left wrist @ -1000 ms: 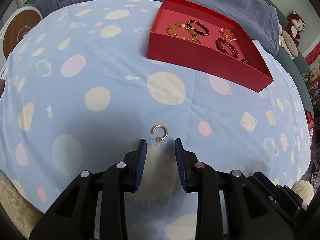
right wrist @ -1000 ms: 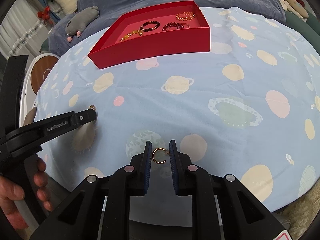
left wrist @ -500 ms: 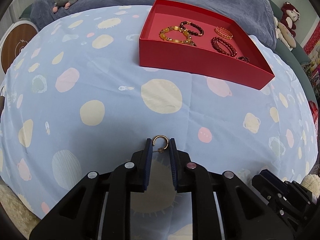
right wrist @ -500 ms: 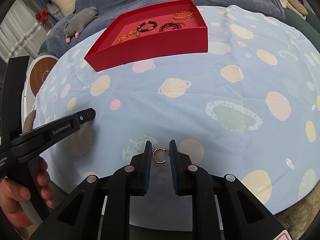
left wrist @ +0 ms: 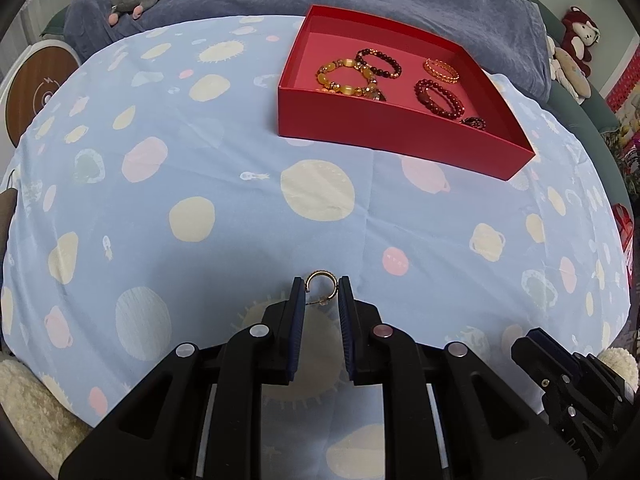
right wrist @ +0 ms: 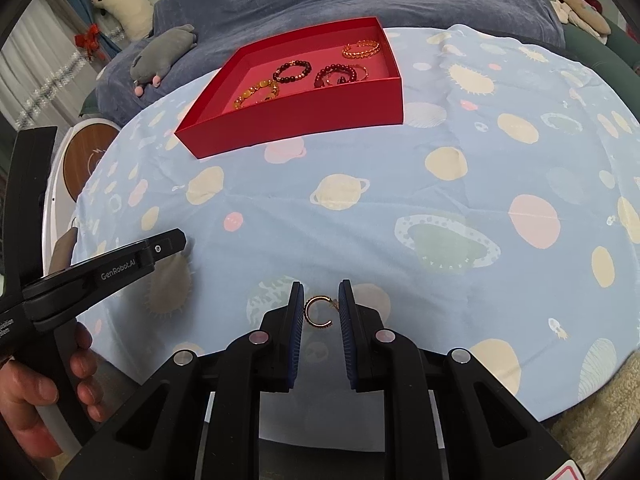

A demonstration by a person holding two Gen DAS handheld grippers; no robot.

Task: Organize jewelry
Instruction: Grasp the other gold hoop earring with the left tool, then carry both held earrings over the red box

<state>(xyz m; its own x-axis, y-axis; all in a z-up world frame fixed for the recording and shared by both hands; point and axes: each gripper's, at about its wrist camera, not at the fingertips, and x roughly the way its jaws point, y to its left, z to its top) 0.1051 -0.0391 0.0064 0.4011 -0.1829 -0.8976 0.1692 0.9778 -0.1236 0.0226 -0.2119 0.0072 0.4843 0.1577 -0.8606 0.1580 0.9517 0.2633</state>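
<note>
Left wrist view: a gold hoop earring [left wrist: 321, 286] is pinched between the pads of the left gripper [left wrist: 321, 292], over the blue planet-print cloth [left wrist: 224, 168]. Right wrist view: a second gold hoop earring [right wrist: 318, 311] is clamped in the right gripper [right wrist: 320, 308]. Bracelets [left wrist: 438, 98] are seen inside the red tray [left wrist: 384, 132], well apart.

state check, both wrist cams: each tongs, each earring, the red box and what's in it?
left tongs: shut on a gold hoop earring, hoop poking out past the tips
right tongs: shut on a second gold C-shaped earring
red box: open, no lid, sitting on the planet-print cloth
bracelets: lying loose on the box floor
</note>
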